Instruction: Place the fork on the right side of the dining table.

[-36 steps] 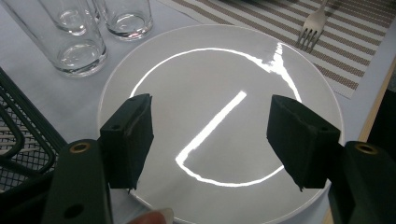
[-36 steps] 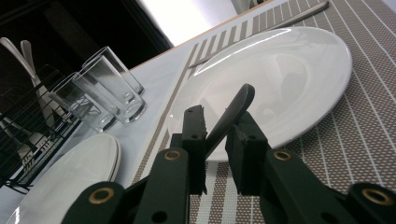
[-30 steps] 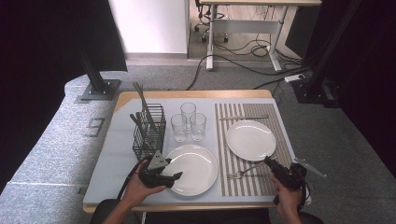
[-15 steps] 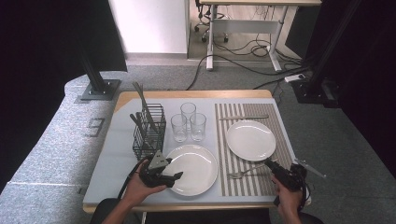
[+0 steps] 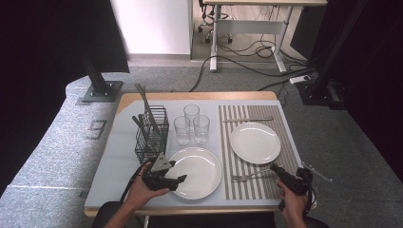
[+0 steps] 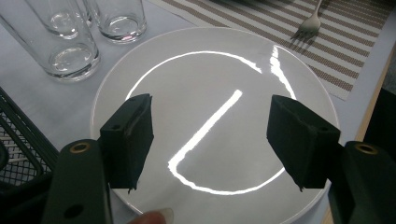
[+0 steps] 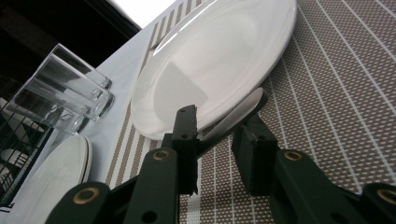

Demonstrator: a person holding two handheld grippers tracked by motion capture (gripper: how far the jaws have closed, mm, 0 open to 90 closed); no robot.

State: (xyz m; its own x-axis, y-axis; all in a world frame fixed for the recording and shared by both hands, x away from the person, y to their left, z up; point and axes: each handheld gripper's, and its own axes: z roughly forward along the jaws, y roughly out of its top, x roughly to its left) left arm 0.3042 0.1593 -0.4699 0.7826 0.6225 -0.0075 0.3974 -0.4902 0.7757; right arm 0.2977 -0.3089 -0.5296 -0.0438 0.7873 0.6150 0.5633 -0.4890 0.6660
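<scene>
A silver fork [image 5: 246, 177] lies on the striped placemat [image 5: 247, 192], tines toward the near white plate [image 5: 197, 171]. My right gripper [image 5: 275, 169] is at the fork's handle end. In the right gripper view the fork handle [image 7: 240, 111] runs between the jaws of my right gripper [image 7: 215, 123]. Those jaws have just been opening and stand apart around the handle without pressing on it. My left gripper [image 5: 180, 179] hovers over the near plate's left edge. In the left gripper view my left gripper [image 6: 210, 133] is open above the plate [image 6: 224, 70], with nothing between its jaws.
A second white plate [image 5: 255, 142] sits on the placemat, with a knife [image 5: 248, 119] beyond it. Three glasses [image 5: 191, 124] stand mid-table. A black wire basket [image 5: 151, 137] with cutlery stands at the left. The table's front edge is just under both hands.
</scene>
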